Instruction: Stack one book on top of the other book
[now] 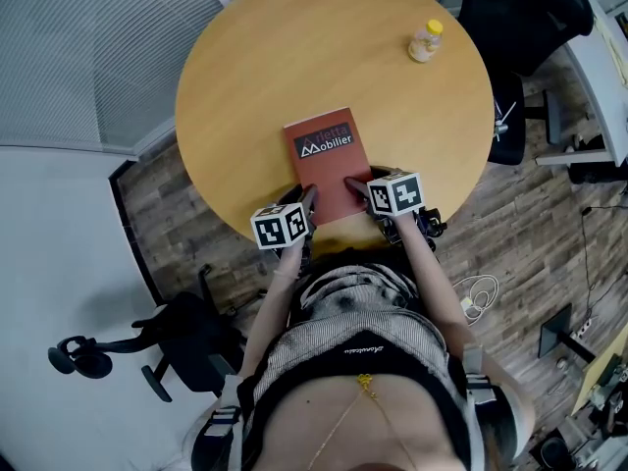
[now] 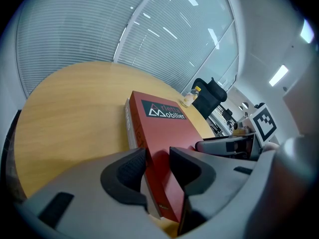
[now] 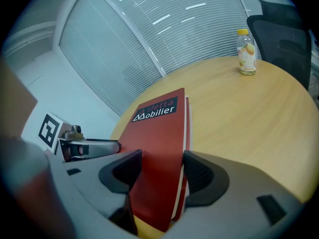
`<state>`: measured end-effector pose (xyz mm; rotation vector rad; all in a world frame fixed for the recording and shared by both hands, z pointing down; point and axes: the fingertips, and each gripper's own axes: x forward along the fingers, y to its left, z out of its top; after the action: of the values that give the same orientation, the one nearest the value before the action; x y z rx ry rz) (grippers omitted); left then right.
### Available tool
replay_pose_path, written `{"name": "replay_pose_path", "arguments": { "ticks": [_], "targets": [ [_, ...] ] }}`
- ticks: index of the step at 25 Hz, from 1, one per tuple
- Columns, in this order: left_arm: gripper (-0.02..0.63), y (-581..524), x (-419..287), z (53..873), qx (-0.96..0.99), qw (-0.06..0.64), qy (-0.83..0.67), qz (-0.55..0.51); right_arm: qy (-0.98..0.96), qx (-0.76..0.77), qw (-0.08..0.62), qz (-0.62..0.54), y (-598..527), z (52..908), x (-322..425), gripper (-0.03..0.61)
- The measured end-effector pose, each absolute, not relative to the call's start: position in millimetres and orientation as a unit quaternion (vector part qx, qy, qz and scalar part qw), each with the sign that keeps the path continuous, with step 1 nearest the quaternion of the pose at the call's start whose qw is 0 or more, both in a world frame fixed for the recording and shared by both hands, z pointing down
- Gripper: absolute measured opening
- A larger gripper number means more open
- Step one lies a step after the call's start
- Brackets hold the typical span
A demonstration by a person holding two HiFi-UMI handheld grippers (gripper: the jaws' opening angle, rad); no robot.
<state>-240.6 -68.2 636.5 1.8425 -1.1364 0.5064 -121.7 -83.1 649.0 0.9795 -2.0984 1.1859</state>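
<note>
left gripper (image 2: 157, 157), right gripper (image 3: 162, 161) parted astride top book (image 1: 324, 165) | lower book (image 3: 188, 118): gripper views only

2 books lie in 1 pile on the round table (image 1: 255, 86), close to its near edge. The top book (image 1: 327, 160) lies flat on the lower book (image 3: 188, 128). A bottle (image 1: 426, 40) stands well apart from them, near the table's far right edge. The left gripper (image 1: 306, 202) is over the pile's near left corner. The right gripper (image 1: 355, 186) is over its near right corner. 1 chair (image 1: 520, 18) stands behind the table's far right edge.
</note>
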Motion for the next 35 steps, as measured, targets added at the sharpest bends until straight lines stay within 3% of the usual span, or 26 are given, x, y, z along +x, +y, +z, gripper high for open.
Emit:
{"name": "replay_pose_path", "arguments": {
  "ticks": [12, 25, 29, 32, 35],
  "targets": [
    [0.15, -69.8, -247.2, 620.1, 0.752, 0.432, -0.456, 0.201, -0.799, 0.372, 0.297, 0.368, -84.2, 631.5, -110.8, 0.258],
    [0.149, -69.2, -224.4, 575.9, 0.792, 0.391, -0.437, 0.17, -0.836, 0.377, 0.263, 0.301, -77.1, 586.2, -107.6, 0.256],
    [0.104, -63.8, -213.6, 565.6, 0.806, 0.379, -0.425, 0.16, -0.847, 0.359, 0.263, 0.291, -66.3, 580.0, -115.3, 0.251],
    [0.066, -58.3, -203.5, 559.3, 0.816, 0.374, -0.412, 0.157, -0.852, 0.353, 0.261, 0.287, -58.2, 576.4, -118.7, 0.208],
    [0.054, -55.8, -195.8, 554.3, 0.824, 0.368, -0.402, 0.154, -0.852, 0.365, 0.254, 0.276, -55.6, 571.8, -118.1, 0.08]
  ]
}}
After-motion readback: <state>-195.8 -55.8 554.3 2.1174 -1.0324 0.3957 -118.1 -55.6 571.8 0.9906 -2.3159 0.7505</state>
